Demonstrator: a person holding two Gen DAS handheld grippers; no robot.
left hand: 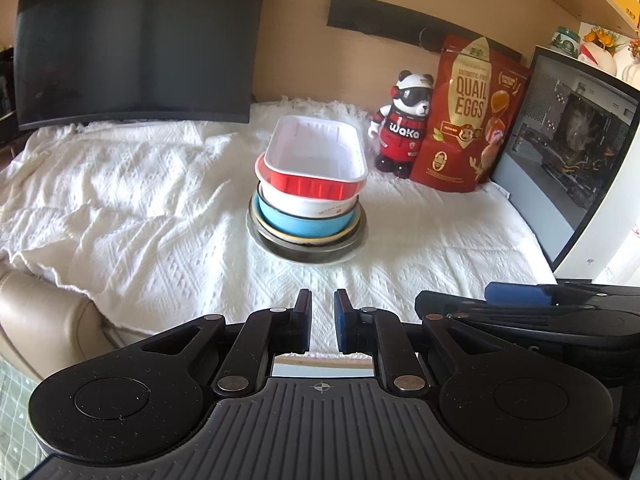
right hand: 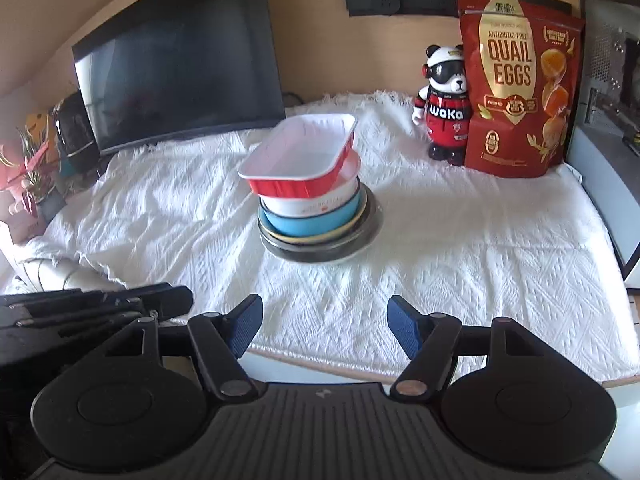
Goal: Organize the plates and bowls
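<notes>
We judge the task essentially complete: all visible dishes form 1 stack point(left hand: 308, 200) near the middle of the cloth-covered surface point(left hand: 140, 200). From the top down we see a red tray point(left hand: 316, 160) with a white interior, a white bowl point(left hand: 304, 202), a blue bowl point(left hand: 304, 222), then a yellow-rimmed plate point(left hand: 280, 236) and a dark plate point(left hand: 308, 254). No loose dish remains in view. The tray sits skewed on the round bowls, so squaring it may remain. The left hand-held gripper point(left hand: 322, 320) is nearly closed, holding nothing. The right hand-held gripper point(right hand: 324, 326) is spread wide and empty. Both are well apart from the stack.
</notes>
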